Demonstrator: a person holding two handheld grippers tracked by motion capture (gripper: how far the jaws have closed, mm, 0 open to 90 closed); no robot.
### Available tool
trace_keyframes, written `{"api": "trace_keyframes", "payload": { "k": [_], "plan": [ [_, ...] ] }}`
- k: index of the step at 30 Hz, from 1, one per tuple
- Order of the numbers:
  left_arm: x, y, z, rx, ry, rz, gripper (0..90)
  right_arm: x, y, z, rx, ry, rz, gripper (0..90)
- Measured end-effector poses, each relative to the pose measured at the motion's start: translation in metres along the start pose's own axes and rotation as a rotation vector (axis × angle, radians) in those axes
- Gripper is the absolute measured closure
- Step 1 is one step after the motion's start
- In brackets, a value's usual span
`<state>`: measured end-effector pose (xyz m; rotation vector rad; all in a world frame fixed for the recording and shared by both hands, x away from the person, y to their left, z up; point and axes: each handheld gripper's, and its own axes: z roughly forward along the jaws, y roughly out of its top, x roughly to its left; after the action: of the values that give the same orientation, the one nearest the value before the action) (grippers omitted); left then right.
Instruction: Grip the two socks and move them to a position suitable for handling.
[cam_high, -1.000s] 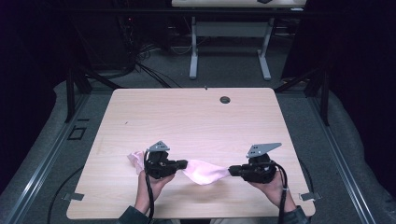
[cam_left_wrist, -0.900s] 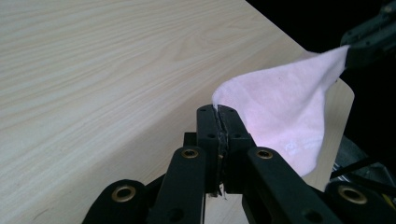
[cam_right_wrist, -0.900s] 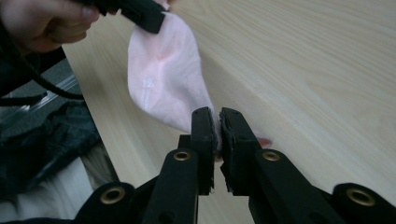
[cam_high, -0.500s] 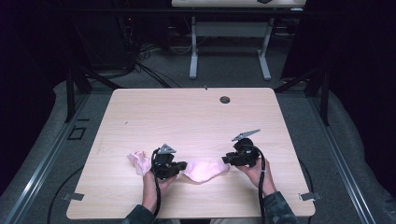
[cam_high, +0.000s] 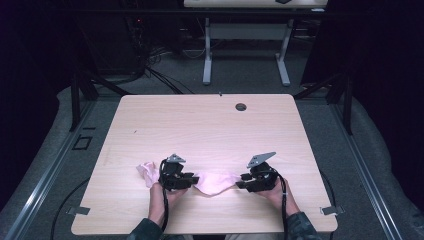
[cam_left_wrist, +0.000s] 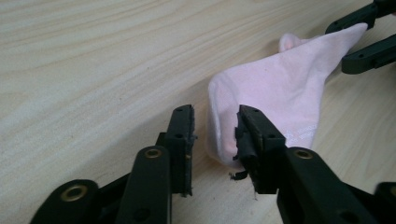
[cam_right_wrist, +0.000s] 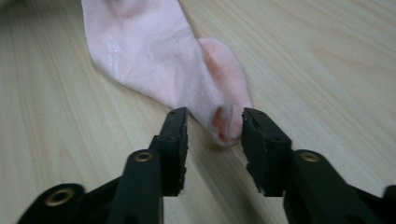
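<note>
Both hands lower now; L tongs (cam_high: 192, 179) & R tongs (cam_high: 241, 182) just opened, pink sock (cam_high: 216, 181) ends between jaws, ungripped.

A rectangular light wood-grain worktop (cam_high: 210, 125) with rounded corners stands on a grey carpeted floor (cam_high: 240, 75). A small round dark grommet hole (cam_high: 241, 106) sits near its far edge, right of centre. A pale pink cotton sock (cam_high: 216, 181) lies flat and stretched sideways near the near edge, its darker pink toe end towards the right. A second, crumpled pale pink sock (cam_high: 147, 171) lies on the wood just to its left, apart from the first
</note>
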<state>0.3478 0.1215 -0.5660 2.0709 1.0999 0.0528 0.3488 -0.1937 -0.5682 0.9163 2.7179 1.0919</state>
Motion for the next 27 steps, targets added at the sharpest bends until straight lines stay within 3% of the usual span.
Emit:
{"api": "trace_keyframes", "payload": {
  "k": [1,2,5,8,10,12,13,14,15,17,18,19,20,21,22,23,25,27],
  "plan": [
    [-0.001,0.001,0.002,0.009,0.004,0.011,76.9,0.001,-0.002,0.002,-0.006,-0.006,-0.010,72.9],
    [-0.001,0.001,0.002,0.009,0.004,0.011,81.5,0.001,-0.002,0.002,-0.006,-0.006,-0.010,72.9],
    [-0.002,0.003,0.005,0.015,-0.006,0.033,87.2,0.005,-0.005,-0.001,-0.052,-0.021,-0.020,87.3],
    [-0.007,0.004,0.004,-0.001,-0.035,0.043,88.0,0.012,-0.006,-0.016,-0.098,-0.032,-0.025,88.9],
    [-0.015,0.006,0.000,-0.035,-0.062,0.045,88.1,0.018,-0.007,-0.035,-0.109,-0.042,-0.023,89.5],
    [-0.019,0.008,-0.003,-0.049,-0.084,0.048,88.1,0.020,-0.008,-0.040,-0.111,-0.049,-0.014,89.6],
    [-0.025,0.011,-0.008,-0.075,-0.125,0.044,88.0,0.026,-0.008,-0.061,-0.122,-0.031,0.022,89.7],
    [-0.025,0.011,-0.008,-0.075,-0.125,0.044,88.0,0.026,-0.008,-0.061,-0.122,-0.031,0.022,89.7],
    [-0.031,0.013,-0.012,-0.091,-0.153,0.051,88.0,0.028,-0.007,-0.069,-0.122,-0.026,0.044,89.7],
    [-0.038,0.015,-0.015,-0.108,-0.177,0.051,87.9,0.038,-0.002,-0.101,-0.112,0.010,0.131,89.6],
    [-0.043,0.017,-0.011,-0.094,-0.168,0.061,87.8,0.037,0.000,-0.108,-0.104,0.030,0.177,89.6],
    [-0.043,0.017,-0.011,-0.094,-0.168,0.061,87.7,0.034,0.003,-0.110,-0.084,0.018,0.203,89.6],
    [-0.042,0.018,-0.006,-0.080,-0.163,0.056,87.7,0.034,0.003,-0.110,-0.084,0.018,0.203,89.6],
    [-0.040,0.018,-0.001,-0.071,-0.152,0.045,87.4,0.021,0.008,-0.102,-0.036,-0.044,0.254,89.0],
    [-0.040,0.018,0.003,-0.057,-0.096,0.060,87.4,0.021,0.008,-0.102,-0.036,-0.044,0.254,89.0],
    [-0.039,0.017,0.010,-0.047,-0.055,0.076,87.3,0.011,0.009,-0.092,-0.010,-0.042,0.288,88.7],
    [-0.034,0.016,0.018,-0.025,-0.019,0.062,85.8,-0.009,0.010,-0.063,0.056,-0.102,0.307,86.5],
    [-0.030,0.014,0.023,-0.012,0.001,0.059,84.4,-0.020,0.009,-0.040,0.083,-0.138,0.326,81.2]
  ]
}}
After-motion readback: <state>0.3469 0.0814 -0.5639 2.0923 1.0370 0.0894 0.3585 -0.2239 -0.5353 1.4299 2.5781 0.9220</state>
